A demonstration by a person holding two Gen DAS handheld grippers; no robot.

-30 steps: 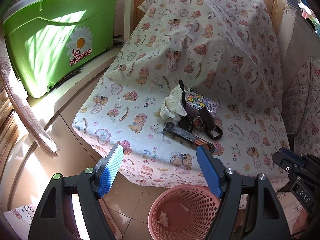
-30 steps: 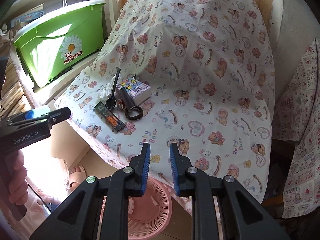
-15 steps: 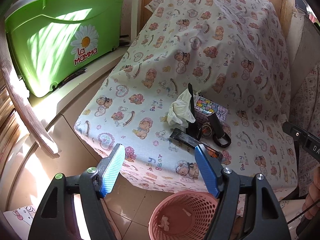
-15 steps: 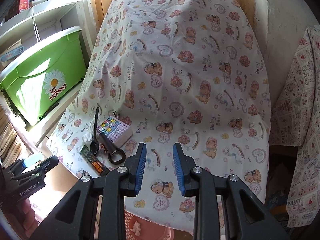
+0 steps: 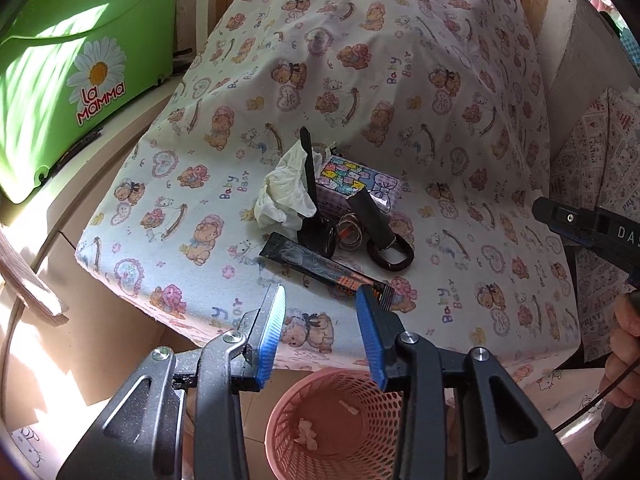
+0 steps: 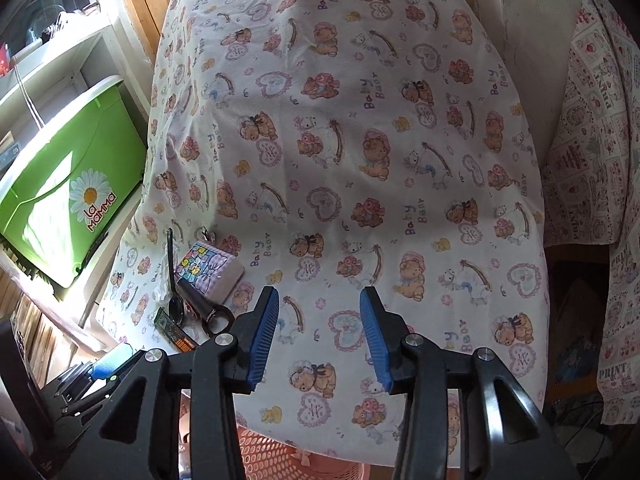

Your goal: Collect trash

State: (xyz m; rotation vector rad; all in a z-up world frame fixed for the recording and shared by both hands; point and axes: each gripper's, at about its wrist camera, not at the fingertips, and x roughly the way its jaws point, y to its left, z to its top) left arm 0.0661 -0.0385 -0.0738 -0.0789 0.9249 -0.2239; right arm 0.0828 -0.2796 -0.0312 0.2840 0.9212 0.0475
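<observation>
On the teddy-print cloth (image 5: 400, 80) lies a small heap: a crumpled white tissue (image 5: 284, 188), a black plastic spoon (image 5: 308, 168), a colourful tissue pack (image 5: 356, 184), a black bottle opener (image 5: 384, 236) and a long black wrapper (image 5: 320, 266). My left gripper (image 5: 321, 290) hovers at the cloth's front edge with its jaws closing. The wrapper's orange end lies at its right fingertip, and nothing is pressed between the pads. My right gripper (image 6: 320, 292) is opening over bare cloth, right of the heap, with nothing between its fingers. A pink mesh basket (image 5: 336, 420) stands below on the floor.
A green "La Mamma" bin (image 5: 60, 80) sits on a ledge to the left, under shelves (image 6: 60, 60). Another printed cloth (image 6: 592, 160) hangs at the right. A hand (image 5: 624, 332) holds the right gripper (image 5: 580, 228) at the frame's right edge. Scraps lie in the basket.
My left gripper came closer to the heap and its jaws narrowed a lot. The right gripper's jaws widened, and it rolled and shifted so the heap now sits lower left in its view.
</observation>
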